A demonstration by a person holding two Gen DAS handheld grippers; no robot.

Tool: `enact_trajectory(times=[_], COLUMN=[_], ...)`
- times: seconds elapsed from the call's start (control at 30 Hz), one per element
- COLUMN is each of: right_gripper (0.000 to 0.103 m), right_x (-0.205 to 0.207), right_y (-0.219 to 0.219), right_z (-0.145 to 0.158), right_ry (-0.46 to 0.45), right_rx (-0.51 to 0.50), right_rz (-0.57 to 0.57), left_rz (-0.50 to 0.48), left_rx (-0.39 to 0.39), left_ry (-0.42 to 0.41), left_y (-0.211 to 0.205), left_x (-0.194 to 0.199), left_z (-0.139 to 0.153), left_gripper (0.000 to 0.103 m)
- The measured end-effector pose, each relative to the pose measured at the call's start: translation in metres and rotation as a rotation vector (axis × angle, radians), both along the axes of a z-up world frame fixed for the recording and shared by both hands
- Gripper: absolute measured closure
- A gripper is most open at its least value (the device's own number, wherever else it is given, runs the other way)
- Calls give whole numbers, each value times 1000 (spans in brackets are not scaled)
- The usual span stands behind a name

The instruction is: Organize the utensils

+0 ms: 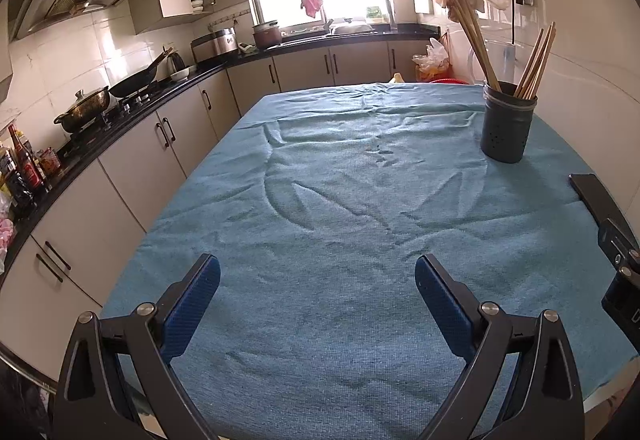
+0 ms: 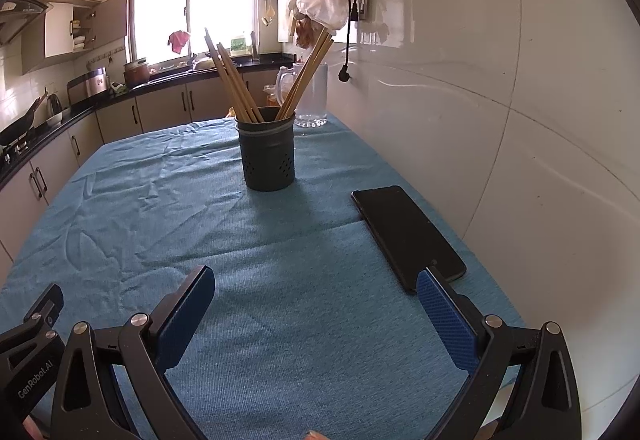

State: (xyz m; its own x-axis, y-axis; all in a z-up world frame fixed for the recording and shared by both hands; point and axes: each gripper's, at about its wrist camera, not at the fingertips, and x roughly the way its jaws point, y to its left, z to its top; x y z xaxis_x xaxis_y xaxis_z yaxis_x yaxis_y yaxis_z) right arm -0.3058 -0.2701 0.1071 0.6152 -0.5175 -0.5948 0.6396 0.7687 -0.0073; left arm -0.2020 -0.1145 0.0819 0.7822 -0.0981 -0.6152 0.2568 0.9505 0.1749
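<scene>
A dark grey perforated utensil holder (image 1: 507, 122) stands upright on the blue tablecloth (image 1: 340, 200) at the far right; it also shows in the right wrist view (image 2: 267, 150). Several wooden chopsticks (image 2: 236, 80) stand in it, in two bunches that lean apart, also seen in the left wrist view (image 1: 534, 60). My left gripper (image 1: 318, 292) is open and empty over the near part of the cloth. My right gripper (image 2: 316, 304) is open and empty, well short of the holder. The right gripper's body (image 1: 620, 260) shows at the right edge of the left wrist view.
A black phone (image 2: 404, 232) lies flat on the cloth by my right gripper's right finger, near the white tiled wall (image 2: 520, 120). A clear glass jug (image 2: 314, 96) stands behind the holder. Kitchen counter and cabinets (image 1: 120, 160) run along the left.
</scene>
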Motion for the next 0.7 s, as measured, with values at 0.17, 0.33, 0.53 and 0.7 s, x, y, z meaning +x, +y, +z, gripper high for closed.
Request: enact_trajectory(times=[0.17, 0.33, 0.53, 0.7], right_gripper=[1, 1, 1, 1], right_x=[1, 3, 4, 5], right_y=[0, 0, 2, 4], right_z=[-1, -3, -4, -5], right_ry=[7, 12, 17, 22], right_rx=[-1, -2, -3, -7], right_rz=[6, 11, 13, 17], left_rz=[0, 1, -1, 0], left_rx=[-1, -2, -2, -2], left_ry=[0, 2, 5, 9], left_y=[1, 0, 1, 0], left_x=[0, 1, 1, 0], left_z=[0, 0, -1, -2], left_gripper=[6, 6, 6, 6])
